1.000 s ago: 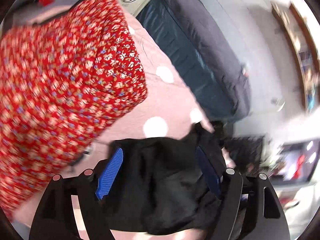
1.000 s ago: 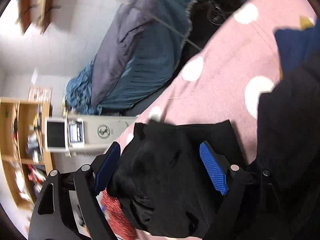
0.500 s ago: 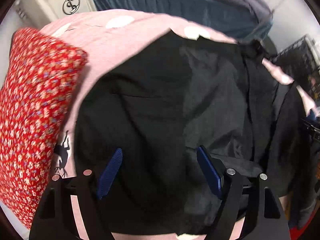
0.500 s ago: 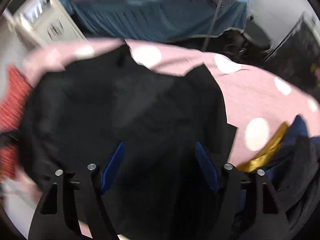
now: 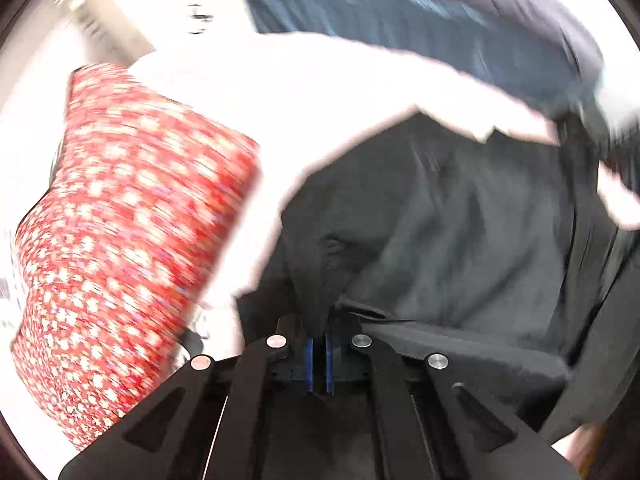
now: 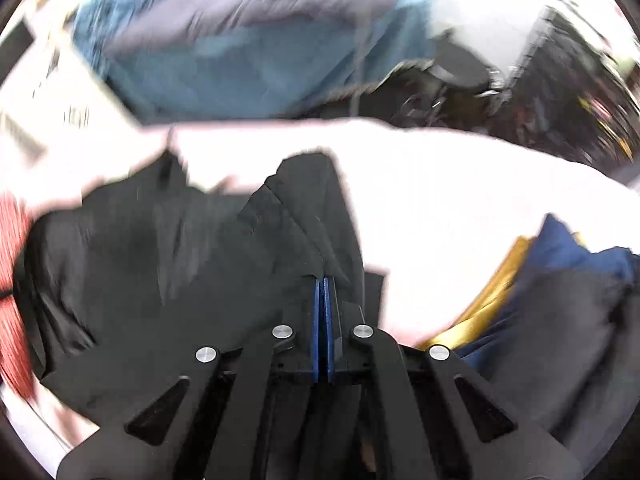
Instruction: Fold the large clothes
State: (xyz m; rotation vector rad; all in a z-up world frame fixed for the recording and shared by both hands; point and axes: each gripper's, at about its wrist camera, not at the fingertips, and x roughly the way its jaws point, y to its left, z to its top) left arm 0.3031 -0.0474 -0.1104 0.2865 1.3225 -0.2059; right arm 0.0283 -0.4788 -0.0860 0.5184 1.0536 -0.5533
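A large black garment (image 5: 440, 216) lies spread on the overexposed pink sheet (image 5: 344, 88); it also shows in the right wrist view (image 6: 160, 248). My left gripper (image 5: 319, 340) is shut, with a pinch of the black cloth between its blue pads. My right gripper (image 6: 322, 284) is shut on another fold of the same garment near its right edge. Both views are motion-blurred.
A red floral garment (image 5: 128, 232) lies left of the black one. A pile of navy, gold and black clothes (image 6: 560, 280) sits at the right. Beyond the sheet (image 6: 460, 200) lie a blue-grey duvet (image 6: 248, 48), a white appliance (image 5: 144, 4) and dark clutter (image 6: 540, 88).
Both grippers were open over the black garment half a second ago; both have closed on its cloth. The views have shifted and blurred with movement.
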